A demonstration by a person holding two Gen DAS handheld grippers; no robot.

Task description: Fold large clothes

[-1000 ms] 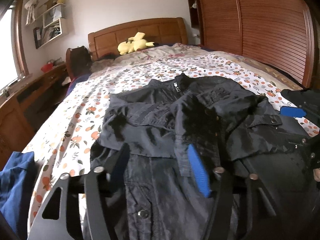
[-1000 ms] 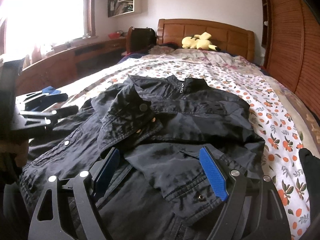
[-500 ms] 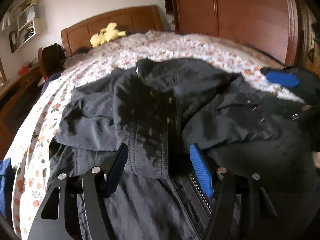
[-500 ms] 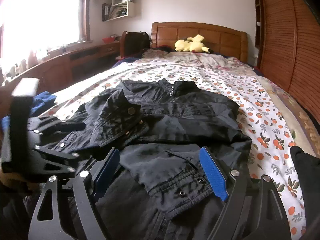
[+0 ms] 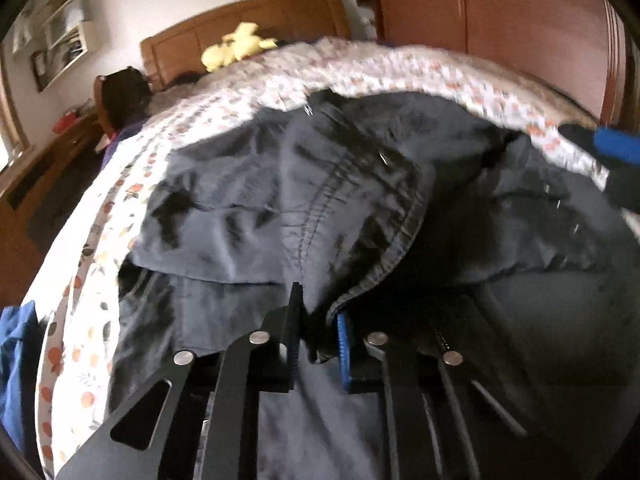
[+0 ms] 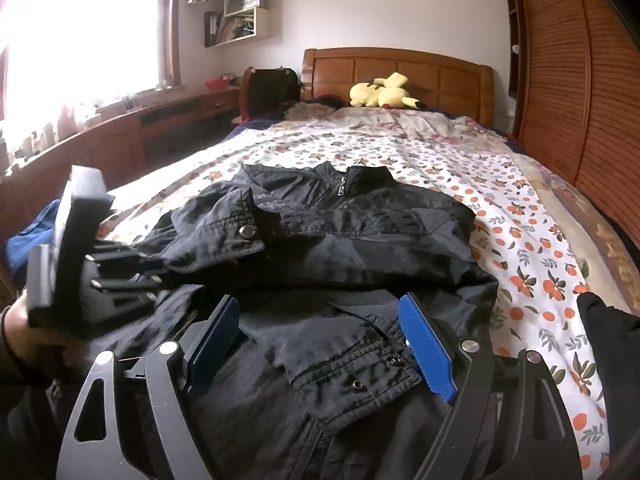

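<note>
A dark jacket (image 6: 328,240) lies spread on the bed (image 6: 520,208), collar and zip toward the wooden headboard, with both sleeves folded in across its front. The left tool (image 5: 318,334) is down at the near part of the jacket, and its jaws are closing on a stitched fold of the cloth: the fabric edge bunches up between the black finger and the blue pad, which stand close together with the cloth between them. In the right wrist view that same tool shows at the left edge, held in a hand (image 6: 28,320), its fingers pushed in under the cuffed sleeve with the snap button. The right tool (image 6: 320,340) has its jaws spread wide and rests low over the near part of the jacket; a folded sleeve cuff with snap studs lies between its two blue pads, neither pad pressing on it. A yellow plush toy (image 6: 382,92) lies by the headboard, and a blue cloth (image 5: 16,360) sits at the left edge of the bed.
</note>
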